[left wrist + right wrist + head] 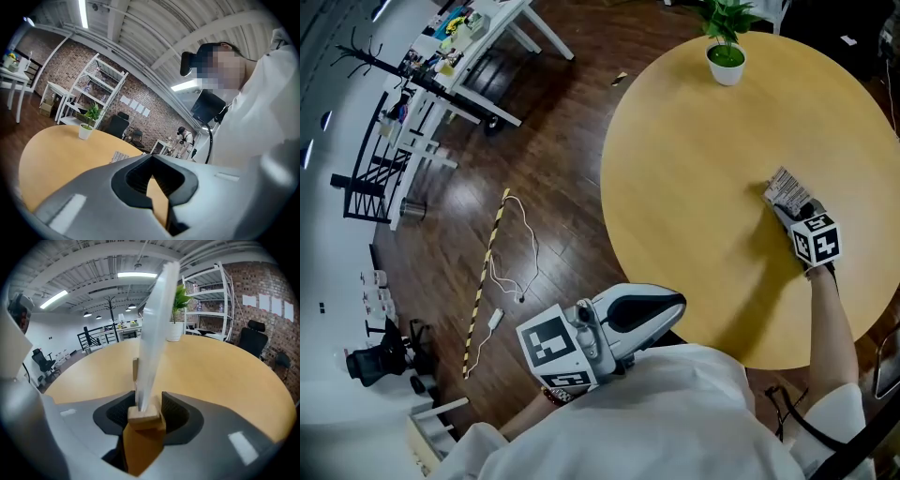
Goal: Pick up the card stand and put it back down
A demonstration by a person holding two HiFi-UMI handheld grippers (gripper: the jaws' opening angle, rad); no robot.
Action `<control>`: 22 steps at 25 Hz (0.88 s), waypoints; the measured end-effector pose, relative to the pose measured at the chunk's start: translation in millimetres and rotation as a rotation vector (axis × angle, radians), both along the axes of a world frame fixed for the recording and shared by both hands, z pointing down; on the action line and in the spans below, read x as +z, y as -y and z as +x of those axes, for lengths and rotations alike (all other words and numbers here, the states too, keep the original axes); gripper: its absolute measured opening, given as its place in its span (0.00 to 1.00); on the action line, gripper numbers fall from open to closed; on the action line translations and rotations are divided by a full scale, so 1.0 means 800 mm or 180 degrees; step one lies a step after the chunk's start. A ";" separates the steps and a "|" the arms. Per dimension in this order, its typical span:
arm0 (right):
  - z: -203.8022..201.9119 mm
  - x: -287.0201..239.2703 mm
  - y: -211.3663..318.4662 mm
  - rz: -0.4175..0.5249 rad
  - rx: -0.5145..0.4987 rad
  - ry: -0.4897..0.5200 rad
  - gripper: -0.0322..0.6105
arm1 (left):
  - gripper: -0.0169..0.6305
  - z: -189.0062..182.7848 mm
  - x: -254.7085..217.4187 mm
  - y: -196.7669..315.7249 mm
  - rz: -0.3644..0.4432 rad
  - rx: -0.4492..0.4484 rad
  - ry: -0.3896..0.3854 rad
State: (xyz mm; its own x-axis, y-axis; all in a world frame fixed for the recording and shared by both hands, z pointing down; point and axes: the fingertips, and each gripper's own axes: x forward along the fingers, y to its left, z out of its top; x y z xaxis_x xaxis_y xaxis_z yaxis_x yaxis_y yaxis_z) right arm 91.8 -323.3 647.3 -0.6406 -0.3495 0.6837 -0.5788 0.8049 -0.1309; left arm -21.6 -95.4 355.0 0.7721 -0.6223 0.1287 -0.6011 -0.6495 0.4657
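While base-clamped in right tongs (145,412) — card stand (152,343) upright lengthwise, slightly tilted — left tongs (157,185) apart, empty.

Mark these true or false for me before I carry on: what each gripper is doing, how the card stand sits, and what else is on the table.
1. The right gripper is shut on the wooden base of the card stand. True.
2. The left gripper holds the plant pot. False: nothing is between its jaws, and it hangs off the near edge of the table, close to the person's body.
3. A potted plant stands at the table's far side. True.
4. The card stand lies flat on its face. False: its clear panel rises roughly upright from the right gripper's jaws.
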 end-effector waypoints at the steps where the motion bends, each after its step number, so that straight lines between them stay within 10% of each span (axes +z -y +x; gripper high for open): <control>1: 0.006 0.000 -0.004 -0.0005 0.0013 -0.0021 0.35 | 0.03 0.001 -0.001 0.001 -0.0009 -0.0002 -0.0034; 6: 0.053 -0.012 -0.031 -0.0100 0.0527 0.0196 0.47 | 0.03 0.004 0.004 0.004 -0.0002 0.0149 -0.0073; 12: 0.122 -0.177 -0.126 0.0438 0.1272 0.0760 0.48 | 0.03 0.003 -0.023 -0.022 0.0301 0.0467 -0.0196; 22: 0.069 -0.437 -0.301 0.1327 0.1187 0.1356 0.54 | 0.03 0.001 -0.088 -0.103 0.0787 0.1009 -0.0516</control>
State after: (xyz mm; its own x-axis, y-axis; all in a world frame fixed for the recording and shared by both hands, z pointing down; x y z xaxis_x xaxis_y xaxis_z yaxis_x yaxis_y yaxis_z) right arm 146.8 -82.5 298.0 -0.6092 -0.7765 0.1611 -0.7930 0.5949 -0.1311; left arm -20.9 -12.8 284.3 0.9280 -0.3480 -0.1331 -0.2858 -0.8940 0.3450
